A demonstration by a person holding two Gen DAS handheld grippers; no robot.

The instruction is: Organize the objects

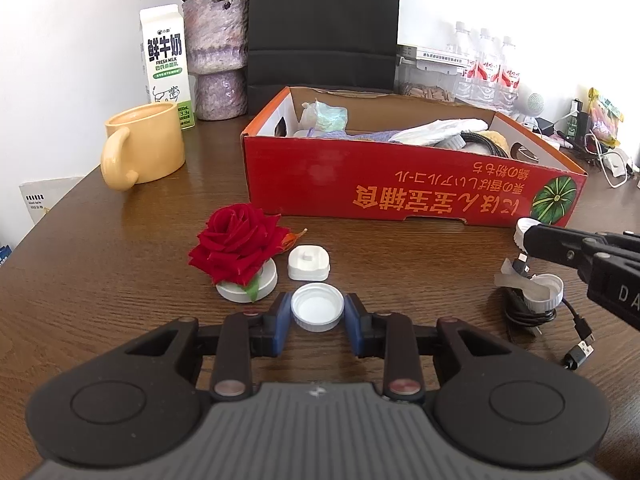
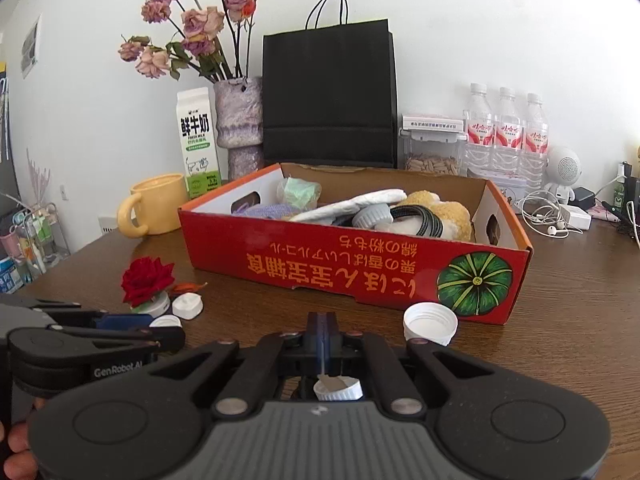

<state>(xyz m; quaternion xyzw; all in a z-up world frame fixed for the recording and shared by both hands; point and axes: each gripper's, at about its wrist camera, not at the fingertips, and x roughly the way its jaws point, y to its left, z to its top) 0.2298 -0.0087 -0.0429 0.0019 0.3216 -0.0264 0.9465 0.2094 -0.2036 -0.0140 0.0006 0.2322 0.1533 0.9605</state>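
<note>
My left gripper squeezes round white plastic cap low on brown wood counter. Right gripper closed, holds nothing. Cap cd slip; lift cd bump red rose nearby. Red cardboard box behind.

Left gripper: low over the counter, tilted downward, seen from behind along its black linkage arms. Blue fingers part-way apart, each pressed against a side of something held between them. In the right wrist view the same gripper enters from the left edge, lying nearly level, black body, blue finger showing.

Right gripper: blue fingers pressed flat together, no gap visible, tips pointing forward and slightly down. From the left wrist view it reaches in from the right edge, black, angled down toward the counter.

A person's fingertips show at the lower left corner of the right wrist view, behind the left gripper's body.
</note>
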